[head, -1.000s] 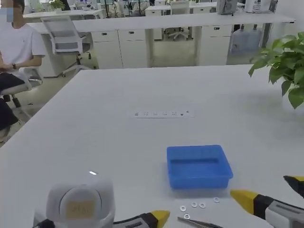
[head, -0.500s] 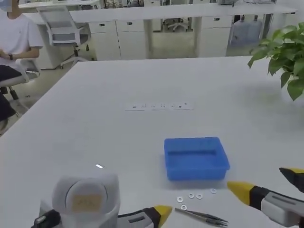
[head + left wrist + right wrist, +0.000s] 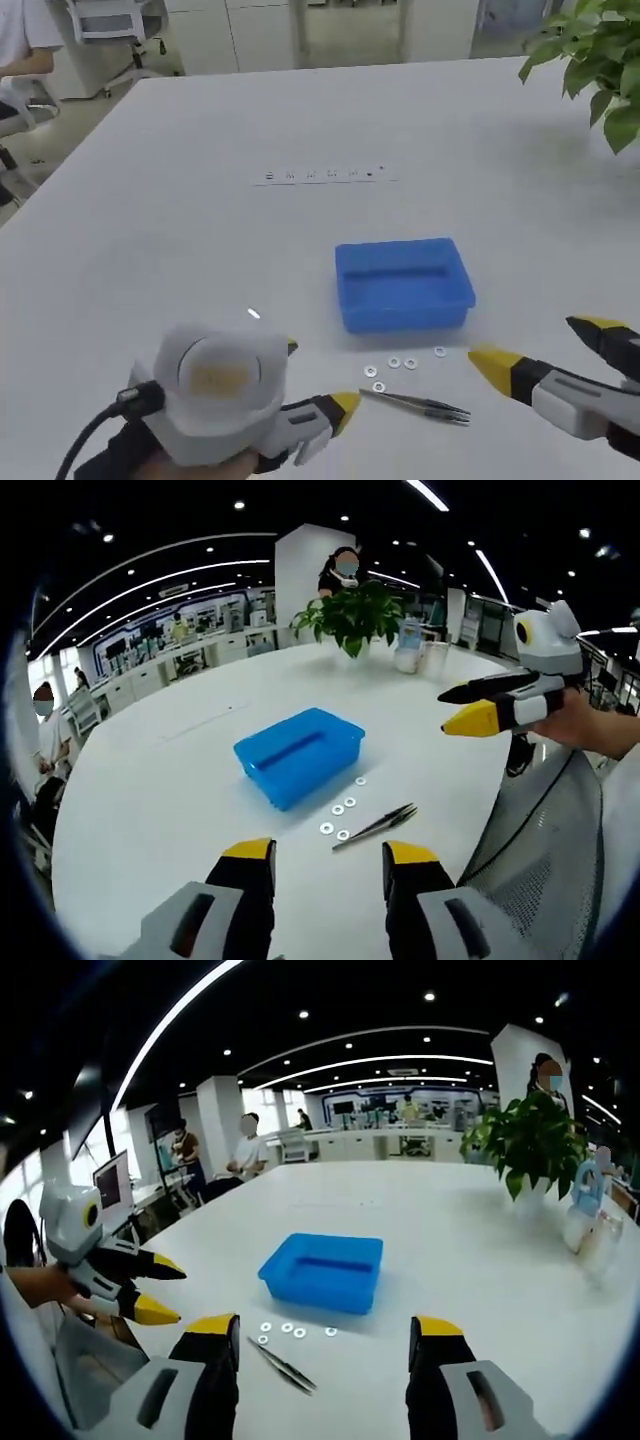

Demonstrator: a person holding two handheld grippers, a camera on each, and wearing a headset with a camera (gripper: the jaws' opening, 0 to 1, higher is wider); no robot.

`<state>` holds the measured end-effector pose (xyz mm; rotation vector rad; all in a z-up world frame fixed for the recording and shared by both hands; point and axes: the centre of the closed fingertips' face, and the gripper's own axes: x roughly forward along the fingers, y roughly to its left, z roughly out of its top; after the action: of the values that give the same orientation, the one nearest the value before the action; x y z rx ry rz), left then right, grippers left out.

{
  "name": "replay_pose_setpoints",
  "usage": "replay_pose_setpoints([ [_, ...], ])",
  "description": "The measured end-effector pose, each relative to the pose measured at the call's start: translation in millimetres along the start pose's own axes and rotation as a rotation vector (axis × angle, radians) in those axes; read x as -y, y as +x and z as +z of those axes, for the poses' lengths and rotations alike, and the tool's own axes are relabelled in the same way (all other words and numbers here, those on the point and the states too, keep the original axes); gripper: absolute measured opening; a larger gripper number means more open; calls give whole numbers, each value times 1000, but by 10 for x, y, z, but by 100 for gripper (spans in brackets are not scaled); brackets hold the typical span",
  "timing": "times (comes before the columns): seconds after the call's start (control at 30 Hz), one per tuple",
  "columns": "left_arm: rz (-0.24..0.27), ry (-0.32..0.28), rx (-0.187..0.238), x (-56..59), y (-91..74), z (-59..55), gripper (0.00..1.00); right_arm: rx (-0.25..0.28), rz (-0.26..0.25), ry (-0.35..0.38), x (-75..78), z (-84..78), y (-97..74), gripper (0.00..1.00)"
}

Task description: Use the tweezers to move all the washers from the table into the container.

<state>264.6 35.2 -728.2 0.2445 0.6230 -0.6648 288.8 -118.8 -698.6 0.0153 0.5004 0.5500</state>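
Note:
An empty blue container (image 3: 403, 285) sits on the white table, seen too as the blue container (image 3: 298, 752) and the blue container (image 3: 325, 1270). Several small washers (image 3: 395, 365) lie on the table just in front of it, with the metal tweezers (image 3: 415, 404) lying flat beside them. My left gripper (image 3: 318, 375) hovers open, left of the tweezers. My right gripper (image 3: 533, 342) is open to their right. Neither holds anything. From the left gripper (image 3: 328, 852) the washers (image 3: 340, 810) and tweezers (image 3: 375, 826) lie just ahead. Ahead of the right gripper (image 3: 323, 1325) are the washers (image 3: 290, 1330) and tweezers (image 3: 282, 1365).
A potted green plant (image 3: 600, 60) stands at the table's far right. A flush socket strip (image 3: 325, 175) is set in the table's middle. Office chairs (image 3: 105, 30) and a seated person (image 3: 20, 50) are beyond the far left edge.
The head camera has tilted down, so the table scene has slid up the picture. The left gripper has come further in from the bottom left. Container, washers and tweezers have not moved.

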Motion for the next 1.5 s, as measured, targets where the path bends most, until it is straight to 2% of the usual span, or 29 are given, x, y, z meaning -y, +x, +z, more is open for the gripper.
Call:
replay_pose_setpoints([
  [0.03,-39,8,-27,44,64,-49,33,-3,2,-1,-7,-10,4,67],
  [0.1,-43,18,-37,19,167,-74,27,-17,6,-5,-21,-35,17,67],
  [0.23,-90,53,-80,19,331,-156,21,-39,12,-28,-36,-74,56,65],
  [0.27,-110,73,-90,32,363,-174,19,-44,12,-36,-35,-86,67,65],
  [0.33,-114,120,-115,12,449,-220,15,-58,11,-38,-24,-125,96,64],
  [0.37,-126,164,-144,6,499,-269,12,-67,16,-31,-18,-150,108,64],
  [0.4,-127,185,-148,-4,540,-283,11,-72,17,-25,-16,-166,115,64],
  [0.63,-188,214,-201,39,775,-417,10,-107,25,7,-18,-279,159,63],
  [0.73,-195,266,-223,16,854,-459,9,-120,33,16,-35,-314,176,63],
  [0.83,-219,313,-224,9,911,-461,5,-136,35,10,-34,-359,198,63],
  [0.97,-287,354,-238,78,931,-504,3,-144,47,25,-58,-377,209,62],
  [1.03,-292,391,-242,93,937,-518,0,-149,54,19,-81,-390,220,62],
  [1.07,-292,387,-253,103,934,-534,0,-153,57,15,-91,-397,226,62],
  [1.13,-316,407,-249,154,910,-520,0,-155,67,9,-120,-411,247,62],
  [1.17,-313,431,-239,170,899,-509,0,-159,76,6,-145,-417,260,62],
  [1.23,-315,451,-245,197,868,-513,0,-162,88,-7,-182,-417,271,62],
  [1.37,-341,446,-224,306,719,-408,0,-174,112,-71,-239,-417,294,60],
  [1.5,-341,472,-189,380,582,-276,0,-209,178,-114,-361,-483,346,56],
])
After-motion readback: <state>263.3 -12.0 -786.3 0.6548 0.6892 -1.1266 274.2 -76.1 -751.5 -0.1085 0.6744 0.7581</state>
